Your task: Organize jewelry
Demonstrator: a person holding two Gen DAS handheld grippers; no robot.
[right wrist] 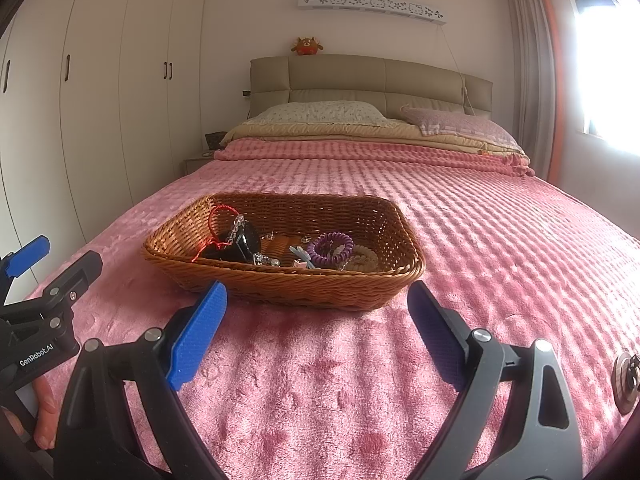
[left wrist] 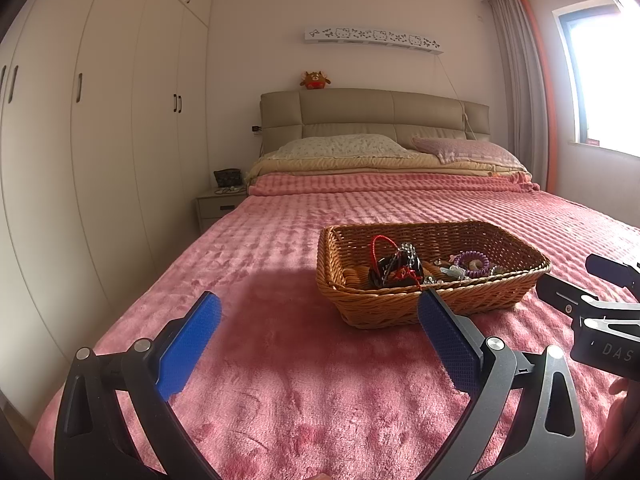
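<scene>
A brown wicker basket (left wrist: 400,308) (right wrist: 304,292) sits on the pink bedspread with a heap of jewelry in it. I see a red cord (left wrist: 380,246) (right wrist: 218,216), black bands (left wrist: 400,270) (right wrist: 240,246), a purple coil bracelet (left wrist: 474,262) (right wrist: 332,246) and clear beads (right wrist: 264,258). My left gripper (left wrist: 320,340) is open, low over the blanket, to the near left of the basket. My right gripper (right wrist: 316,332) is open too, just in front of the basket's near rim. Nothing lies between either pair of blue pads.
A round wooden piece (right wrist: 626,380) lies on the blanket at the right edge. The pink blanket (left wrist: 280,380) stretches to pillows (left wrist: 344,146) and a headboard. White wardrobes (left wrist: 100,120) line the left; a nightstand (left wrist: 218,204) stands by the bed. A hand (right wrist: 44,412) holds the left gripper.
</scene>
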